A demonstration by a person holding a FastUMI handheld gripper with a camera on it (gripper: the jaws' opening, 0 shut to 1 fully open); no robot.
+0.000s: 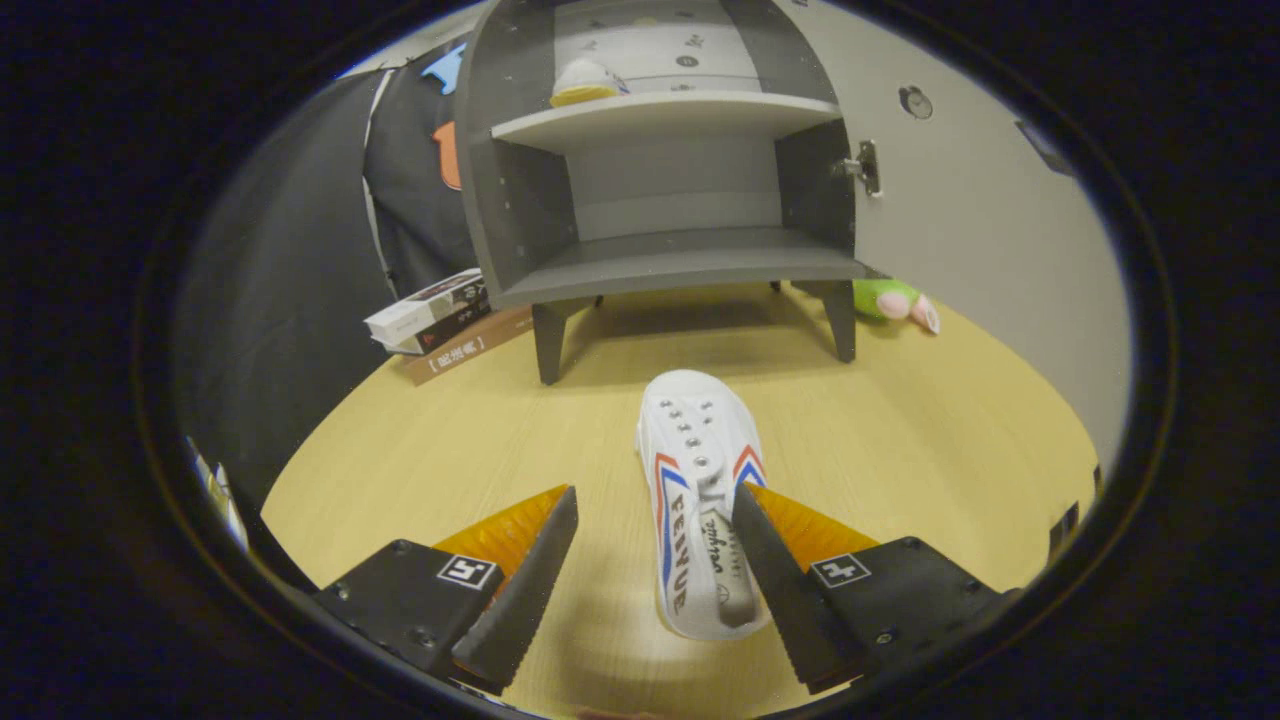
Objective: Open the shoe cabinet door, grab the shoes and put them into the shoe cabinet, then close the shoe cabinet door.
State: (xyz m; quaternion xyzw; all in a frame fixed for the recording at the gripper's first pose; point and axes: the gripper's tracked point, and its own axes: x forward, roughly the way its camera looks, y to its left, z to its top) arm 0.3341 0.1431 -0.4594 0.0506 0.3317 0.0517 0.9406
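A white sneaker with red and blue stripes lies on the wooden floor, toe pointing toward the cabinet. My gripper is open; the shoe's heel end lies between the fingers, close against the right finger, while the left finger stands well apart from it. Beyond the shoe stands the grey shoe cabinet on short legs, its door swung open to the right. Its lower shelf is bare. On the upper shelf sits another white shoe with a yellow sole.
A stack of books and boxes lies on the floor left of the cabinet's front leg. A green and pink plush toy rests behind the right leg, near the open door. Black cloth wall hangs at the left.
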